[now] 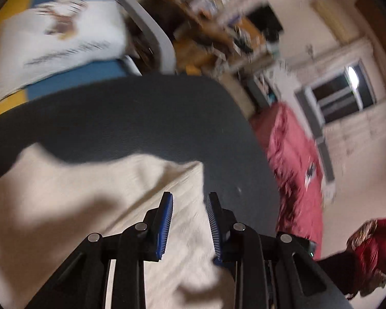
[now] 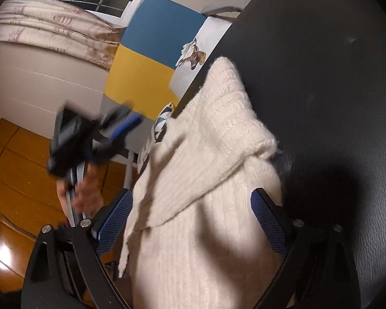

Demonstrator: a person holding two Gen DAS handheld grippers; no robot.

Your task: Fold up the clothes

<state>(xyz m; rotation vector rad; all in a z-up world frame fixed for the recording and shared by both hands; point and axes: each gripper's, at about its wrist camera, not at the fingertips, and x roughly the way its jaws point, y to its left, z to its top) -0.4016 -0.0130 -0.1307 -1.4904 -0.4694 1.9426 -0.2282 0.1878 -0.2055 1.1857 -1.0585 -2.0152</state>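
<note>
Cream ribbed knit, a sweater, lies on the dark round table, partly folded: one thick flap is doubled across its body, and its left edge hangs past the table rim. Your right gripper hovers low over the near end of the garment, its blue pads standing wide to either side of the knit and pressing on nothing. Your left gripper is blurred in both views; its jaws stand partly apart with only cloth showing beneath the gap, so nothing is held there. The right wrist view shows it off the table's left edge, carried in a hand above the wooden floor. A white printed cloth lies on a blue and yellow surface beyond the table. By appearances you are between folds, one flap laid and both tools free. The next move likely calls for you to bring the left gripper onto the overhanging edge, pinch the near hem with the right, and carry both over evenly so the bulky knit does not slide off the rim.
</note>
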